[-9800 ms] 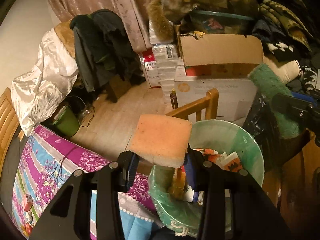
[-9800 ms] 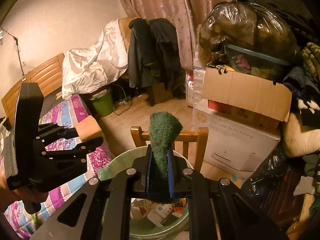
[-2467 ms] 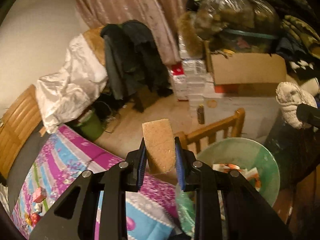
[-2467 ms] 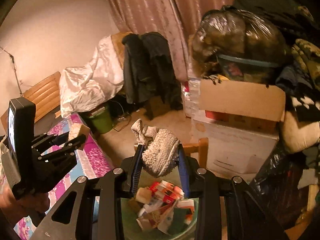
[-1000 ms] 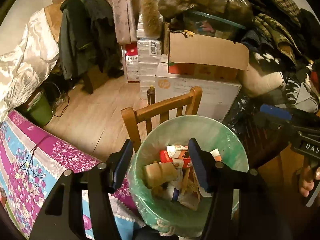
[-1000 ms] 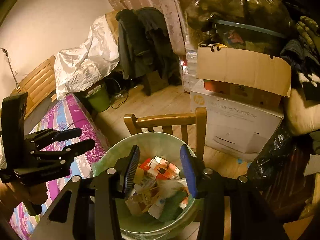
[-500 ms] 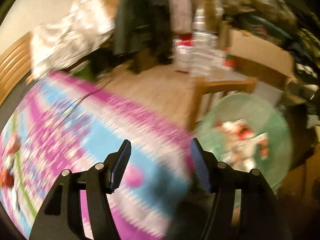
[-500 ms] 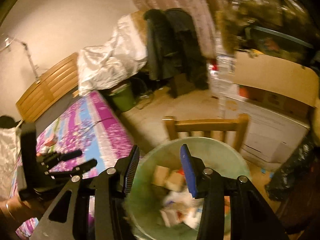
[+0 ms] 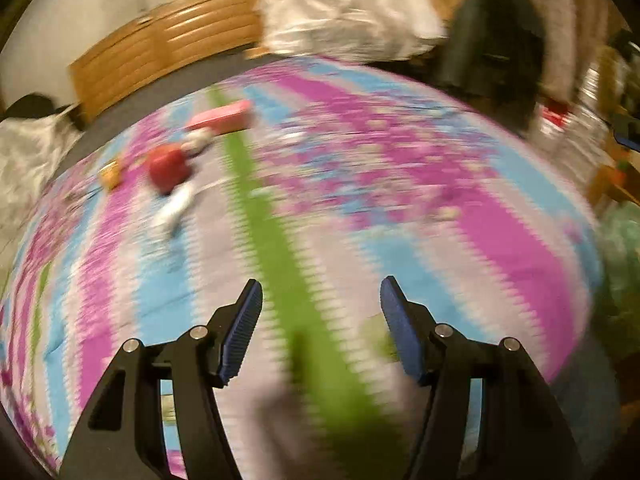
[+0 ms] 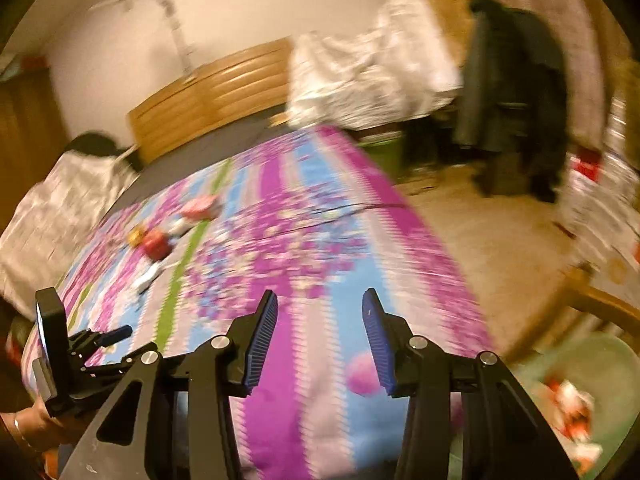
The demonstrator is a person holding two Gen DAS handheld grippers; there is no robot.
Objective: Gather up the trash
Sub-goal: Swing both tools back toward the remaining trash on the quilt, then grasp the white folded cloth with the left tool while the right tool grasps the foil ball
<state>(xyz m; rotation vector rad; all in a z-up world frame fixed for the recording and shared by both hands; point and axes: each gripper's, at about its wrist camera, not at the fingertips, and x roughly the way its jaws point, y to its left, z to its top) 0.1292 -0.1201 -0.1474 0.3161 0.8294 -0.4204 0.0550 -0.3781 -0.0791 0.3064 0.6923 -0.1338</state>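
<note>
Trash lies far left on the bed (image 9: pixel 460 216): a small yellow scrap (image 9: pixel 110 174), a red round piece (image 9: pixel 168 164), a white wrapper (image 9: pixel 174 210) and a pink box (image 9: pixel 220 118), clustered close. Your left hand-held gripper (image 9: pixel 320 300) hangs spread and empty above the sheet; aim it at the red piece. Your right hand-held gripper (image 10: pixel 318 312) is spread and empty too. The green bin (image 10: pixel 580 360) waits at far right.

Trash cluster lying on bed's patterned cover, far side: pink box (image 9: pixel 221 117), flat; red round item (image 9: pixel 168 168) near it; small yellow piece (image 9: pixel 110 175) beside; white scrap (image 9: pixel 174 209), possibly wrapper. Green-lined bin (image 10: pixel 576 392) seen at bed's edge, holding red-white packaging.
</note>
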